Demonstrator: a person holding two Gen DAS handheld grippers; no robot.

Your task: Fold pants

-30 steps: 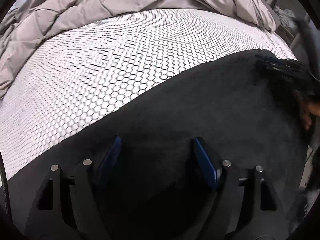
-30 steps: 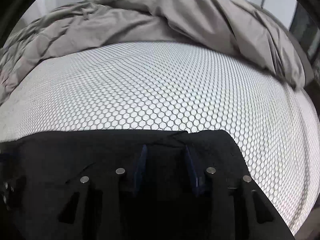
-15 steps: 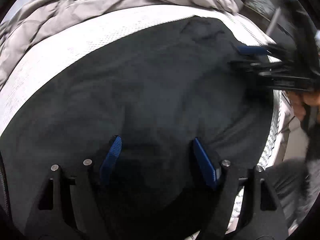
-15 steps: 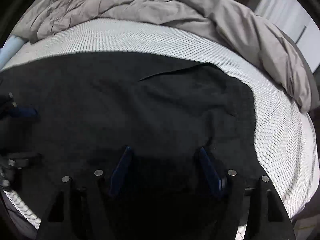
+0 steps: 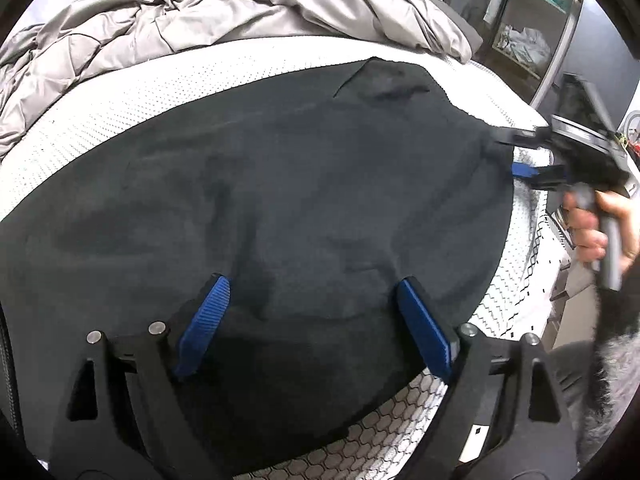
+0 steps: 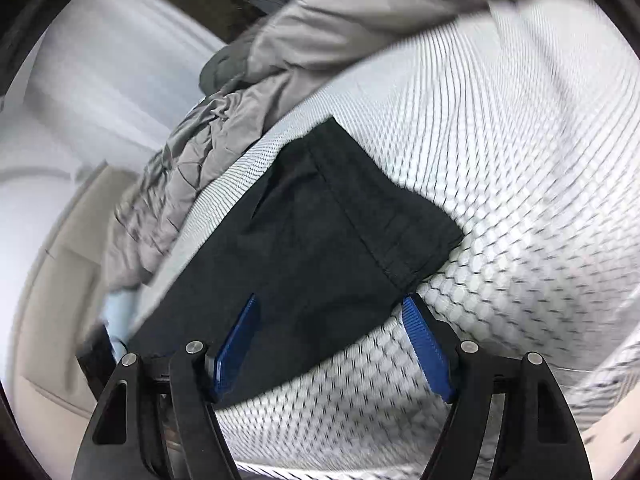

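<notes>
Black pants (image 5: 280, 200) lie folded and flat on a white hexagon-patterned mattress (image 5: 140, 92). My left gripper (image 5: 312, 320) is open and hovers over the near edge of the pants, holding nothing. My right gripper (image 6: 332, 344) is open and empty, above the pants' corner (image 6: 340, 220) near the hem. In the left wrist view the right gripper (image 5: 520, 152) sits at the pants' right edge, held by a hand.
A crumpled grey duvet (image 5: 240, 12) is heaped along the far side of the bed and also shows in the right wrist view (image 6: 280, 60). A shelf unit (image 5: 528, 32) stands beyond the bed at the right. The mattress edge (image 5: 520, 280) drops off at the right.
Both grippers pulled back and up from the pants. The right gripper opened wider and swung to the right, its view now tilted and blurred.
</notes>
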